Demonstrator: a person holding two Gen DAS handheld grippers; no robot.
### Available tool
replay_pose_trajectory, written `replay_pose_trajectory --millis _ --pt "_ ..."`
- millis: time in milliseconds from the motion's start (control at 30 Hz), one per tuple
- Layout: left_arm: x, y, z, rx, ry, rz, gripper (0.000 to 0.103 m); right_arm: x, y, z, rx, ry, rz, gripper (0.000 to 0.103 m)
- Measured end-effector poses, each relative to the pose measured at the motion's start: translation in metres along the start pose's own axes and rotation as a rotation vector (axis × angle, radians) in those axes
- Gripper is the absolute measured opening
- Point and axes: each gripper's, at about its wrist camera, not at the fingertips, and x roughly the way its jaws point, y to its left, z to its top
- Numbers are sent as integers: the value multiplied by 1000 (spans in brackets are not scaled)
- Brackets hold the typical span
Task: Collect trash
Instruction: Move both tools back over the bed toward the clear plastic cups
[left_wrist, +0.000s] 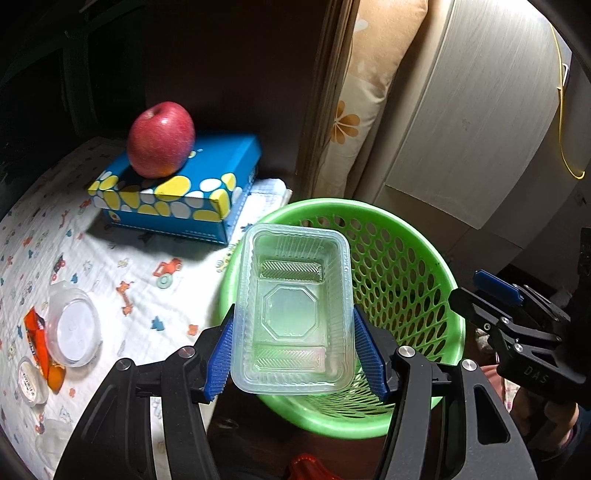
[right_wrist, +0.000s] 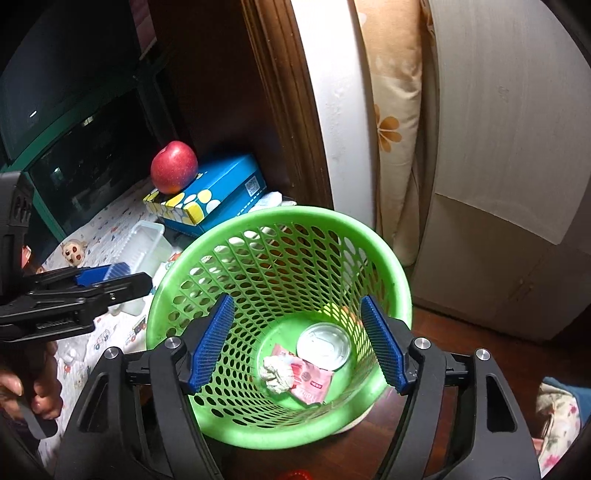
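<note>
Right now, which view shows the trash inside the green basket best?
Right wrist view: it looks straight down into the green basket, showing a round lid, a pink wrapper and crumpled paper. In the left wrist view the held clear plastic tray hides the basket floor.

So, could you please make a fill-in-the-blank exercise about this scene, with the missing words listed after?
1. The left gripper holds a clear plastic ____ above the green basket.
2. The red apple rests on top of a blue ____ box.
3. The right gripper is open and holds ____.
4. In the basket lie a crumpled tissue, a pink wrapper and a round ____.

Missing words: tray; tissue; nothing; lid
</note>
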Motion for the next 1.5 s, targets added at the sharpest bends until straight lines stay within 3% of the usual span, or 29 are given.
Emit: replay_pose_trajectory --millis 100,267,500,833,1500 --pt "7 -6 2 -4 16 -24 58 -3 -4 -1 6 -3 -3 71" --pt "8 -15 0 5 10 -43 72 -6 -5 -3 11 -7 -2 71" --pt "-11 -1 -12 -8 -10 8 76 -8 4 -7 12 -7 31 73" --pt "-50 62 -52 -94 -34 151 79 -5 51 -9 -52 2 107 77" --pt "-145 229 -156 -438 -84 403 79 33 193 -23 -255 122 305 78"
